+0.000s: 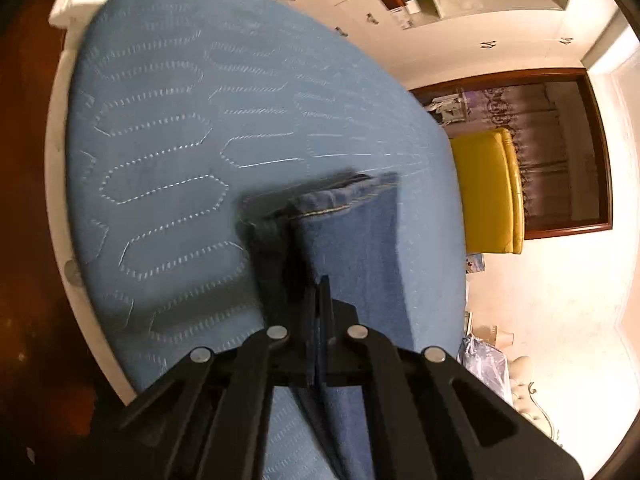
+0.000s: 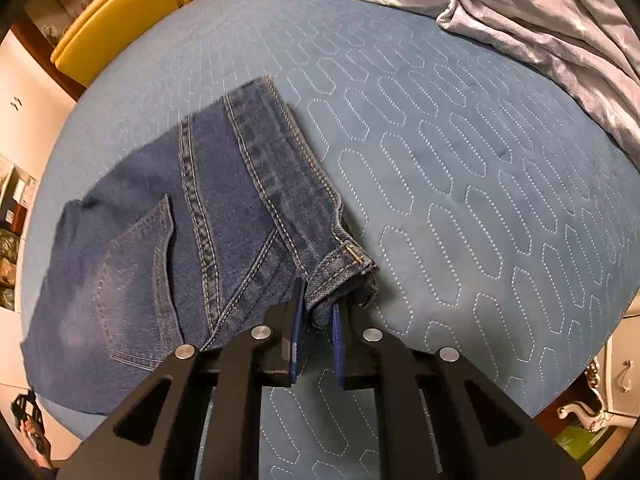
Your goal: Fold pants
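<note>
Blue denim pants (image 2: 160, 240) lie on a quilted blue bed cover (image 2: 460, 180), their waistband running up the middle of the right wrist view with a back pocket showing to its left. My right gripper (image 2: 318, 306) is shut on the waistband corner, and denim bunches between its blue pads. In the left wrist view, a pant leg (image 1: 352, 240) with its stitched hem hangs just above the bed cover (image 1: 160, 140). My left gripper (image 1: 320, 284) is shut on this leg's edge, and the cloth runs down between its fingers.
A grey star-print blanket (image 2: 540, 12) is heaped at the far right of the bed. A yellow padded chair (image 1: 488, 188) stands beside the bed by a dark wood-framed curtained opening (image 1: 560, 152). White cabinets (image 1: 360, 4) line the wall. A white nightstand (image 2: 608, 384) sits by the bed's corner.
</note>
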The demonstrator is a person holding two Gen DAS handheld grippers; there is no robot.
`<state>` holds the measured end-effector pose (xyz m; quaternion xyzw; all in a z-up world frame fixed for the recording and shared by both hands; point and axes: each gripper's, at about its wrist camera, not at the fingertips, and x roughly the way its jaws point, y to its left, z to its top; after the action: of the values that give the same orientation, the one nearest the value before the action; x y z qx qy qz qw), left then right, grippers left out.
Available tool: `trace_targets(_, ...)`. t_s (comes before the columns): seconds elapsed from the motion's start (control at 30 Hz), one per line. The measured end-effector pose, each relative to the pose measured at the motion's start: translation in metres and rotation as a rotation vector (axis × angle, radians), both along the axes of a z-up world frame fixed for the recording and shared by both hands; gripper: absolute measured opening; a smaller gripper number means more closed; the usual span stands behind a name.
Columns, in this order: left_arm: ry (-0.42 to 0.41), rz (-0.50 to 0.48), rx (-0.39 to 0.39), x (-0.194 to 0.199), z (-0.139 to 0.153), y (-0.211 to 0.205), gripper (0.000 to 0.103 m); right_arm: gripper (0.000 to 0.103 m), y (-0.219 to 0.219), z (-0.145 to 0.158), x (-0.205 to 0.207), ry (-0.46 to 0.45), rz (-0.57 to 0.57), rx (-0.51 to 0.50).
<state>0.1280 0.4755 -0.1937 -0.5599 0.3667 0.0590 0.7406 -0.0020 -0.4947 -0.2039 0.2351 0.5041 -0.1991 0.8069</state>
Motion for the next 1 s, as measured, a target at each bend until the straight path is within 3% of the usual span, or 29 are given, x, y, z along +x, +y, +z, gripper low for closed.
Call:
trace_targets(0.1,0.038,0.002,0.016,-0.004,-0.006,0.0,0.001,0.009,-0.003,-0.002,0.001,0.002,0.01,-0.003)
trace_targets(0.17,0.069,0.021,-0.036,-0.008,-0.024,0.005,0.001,0.009,-0.004,-0.008,0.002,0.011,0.013,-0.004)
trace_targets(0.3,0.057,0.025,-0.036,-0.011,-0.027,0.006,0.009,0.009,-0.006,-0.009,0.001,-0.005,0.008,0.004)
trace_targets(0.4,0.119,0.106,0.111,-0.033,-0.009,0.011,0.037,0.012,-0.01,-0.01,-0.006,-0.031,0.009,0.031)
trace_targets(0.43,0.13,0.129,0.183,-0.038,0.002,0.009,0.038,0.017,-0.011,-0.008,-0.012,-0.045,0.009,0.054)
trace_targets(0.5,0.109,0.097,0.319,-0.037,0.024,-0.005,0.042,0.038,-0.014,-0.001,-0.017,-0.055,0.013,0.062)
trace_targets(0.53,0.094,0.062,0.396,-0.033,0.036,-0.019,0.043,0.063,-0.016,0.007,-0.023,-0.034,-0.007,-0.001)
trace_targets(0.57,0.072,0.01,0.493,-0.028,0.049,-0.039,0.048,0.07,-0.017,0.016,-0.029,-0.024,-0.029,-0.073)
trace_targets(0.63,0.001,-0.122,0.68,-0.011,0.073,-0.092,0.056,0.07,-0.021,0.034,-0.039,-0.026,-0.05,-0.152)
trace_targets(0.7,-0.091,-0.326,0.867,0.009,0.086,-0.165,0.062,0.07,-0.017,0.053,-0.04,-0.032,-0.06,-0.251)
trace_targets(0.73,-0.139,-0.453,0.959,0.02,0.089,-0.212,0.062,0.067,-0.008,0.062,-0.033,-0.048,-0.02,-0.276)
trace_targets(0.77,-0.175,-0.535,1.001,0.021,0.086,-0.244,0.062,0.066,0.008,0.071,-0.019,-0.081,0.062,-0.271)
trace_targets(0.83,-0.231,-0.696,1.027,0.033,0.082,-0.309,0.058,0.066,0.048,0.084,0.016,-0.162,0.242,-0.254)
trace_targets(0.9,-0.29,-0.863,0.983,0.045,0.072,-0.38,0.028,0.066,0.088,0.084,0.055,-0.21,0.395,-0.264)
trace_targets(1.0,-0.301,-0.983,0.924,0.051,0.054,-0.44,0.017,0.057,0.135,0.056,0.13,-0.225,0.61,-0.225)
